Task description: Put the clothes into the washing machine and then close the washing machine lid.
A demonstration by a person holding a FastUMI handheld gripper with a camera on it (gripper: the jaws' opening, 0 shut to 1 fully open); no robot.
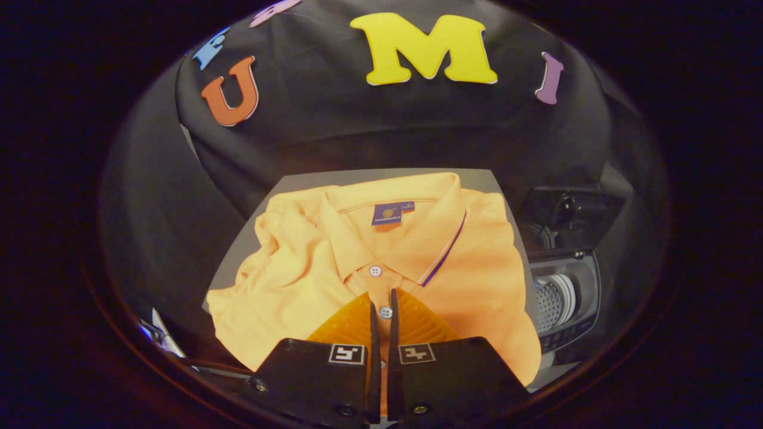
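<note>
An orange polo shirt (298,280) lies folded, collar away from me, on a grey table (477,179). My gripper (381,298) hovers over the shirt's button placket, its fingers (351,322) drawn together with only a thin slit between them. A button and a strip of the placket show through that slit. The cloth around the tips lies flat and unbunched. To the right of the shirt, beside the table, stands a small washing machine (566,298). Its dark lid (569,217) is raised and the perforated drum (551,304) is exposed.
The booth's black cloth wall (357,131) hangs close behind the table's far edge. A small pale object (158,333) lies off the table's near left corner, too small to identify.
</note>
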